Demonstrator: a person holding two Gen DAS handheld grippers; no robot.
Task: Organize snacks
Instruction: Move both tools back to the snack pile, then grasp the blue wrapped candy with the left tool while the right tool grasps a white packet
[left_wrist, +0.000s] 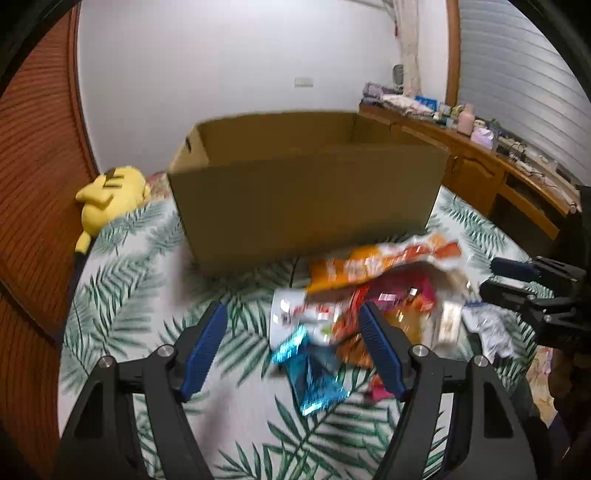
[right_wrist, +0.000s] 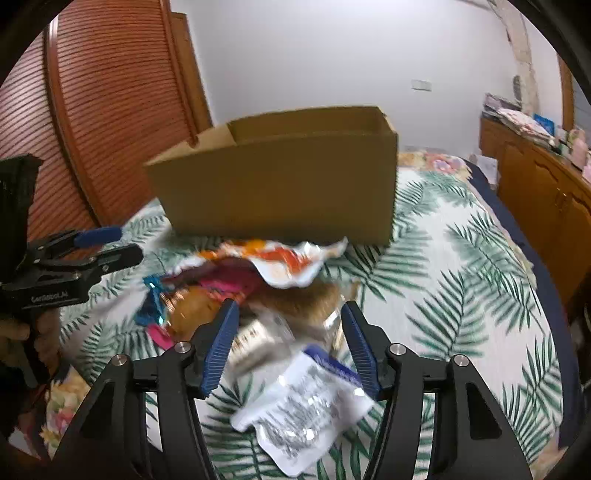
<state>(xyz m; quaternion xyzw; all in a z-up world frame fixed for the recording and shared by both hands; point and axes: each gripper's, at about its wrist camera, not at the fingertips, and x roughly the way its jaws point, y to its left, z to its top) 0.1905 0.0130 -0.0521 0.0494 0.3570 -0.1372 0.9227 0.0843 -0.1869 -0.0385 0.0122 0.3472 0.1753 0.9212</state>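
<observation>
Both tongs, left tongs and right tongs, gape empty; snack pile lies on the bed, cardboard box seemingly unfilled.

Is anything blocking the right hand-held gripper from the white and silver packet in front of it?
Nothing visible. The white and silver packet lies alone on the bedspread, at the near edge of the snack pile, just below the open right hand-held gripper. No other snack covers it.
</observation>
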